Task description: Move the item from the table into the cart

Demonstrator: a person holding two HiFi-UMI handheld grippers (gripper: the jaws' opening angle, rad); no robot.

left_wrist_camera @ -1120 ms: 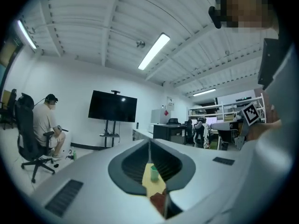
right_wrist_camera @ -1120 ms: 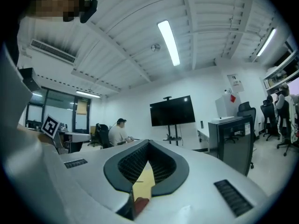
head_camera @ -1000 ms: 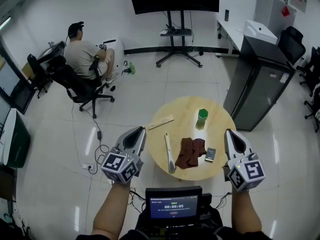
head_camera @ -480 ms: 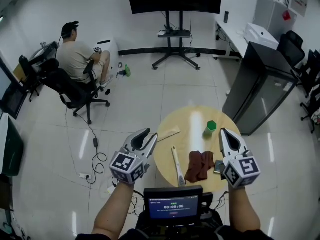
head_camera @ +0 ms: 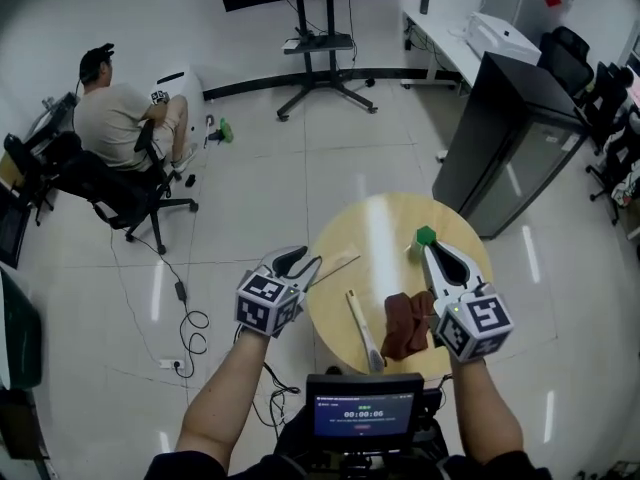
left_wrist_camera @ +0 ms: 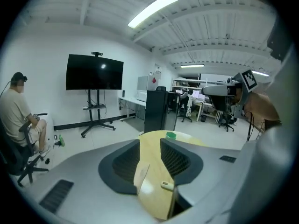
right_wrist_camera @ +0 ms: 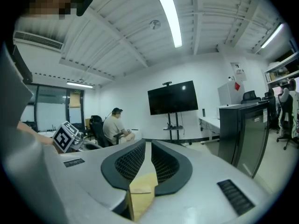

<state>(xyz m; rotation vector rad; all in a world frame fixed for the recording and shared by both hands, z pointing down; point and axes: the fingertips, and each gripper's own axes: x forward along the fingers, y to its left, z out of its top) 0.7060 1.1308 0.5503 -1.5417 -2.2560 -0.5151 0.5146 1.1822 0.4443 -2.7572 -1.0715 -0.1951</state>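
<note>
A round wooden table [head_camera: 380,233] holds a green cup [head_camera: 426,236], a crumpled brown cloth [head_camera: 404,324], a long white tool [head_camera: 363,330] and a thin wooden strip [head_camera: 335,266]. My left gripper [head_camera: 300,262] hangs at the table's left edge, beside the strip. Its jaws have just been opening and stand wide apart with nothing between them; the left gripper view shows my left gripper [left_wrist_camera: 149,143] over the strip [left_wrist_camera: 141,174]. My right gripper [head_camera: 431,252] is over the table's right side, next to the cup. Its jaws have just been opening to a narrow gap, empty.
A dark cabinet [head_camera: 505,143] stands close behind the table on the right. A person [head_camera: 110,118] sits in an office chair at the far left. A TV stand [head_camera: 320,68] is at the back. Cables [head_camera: 185,313] lie on the floor, left of the table.
Both grippers have moved forward to the table, which is closer. The left jaws went from nearly shut to wide. The right gripper now covers the small dark item by the cloth.
</note>
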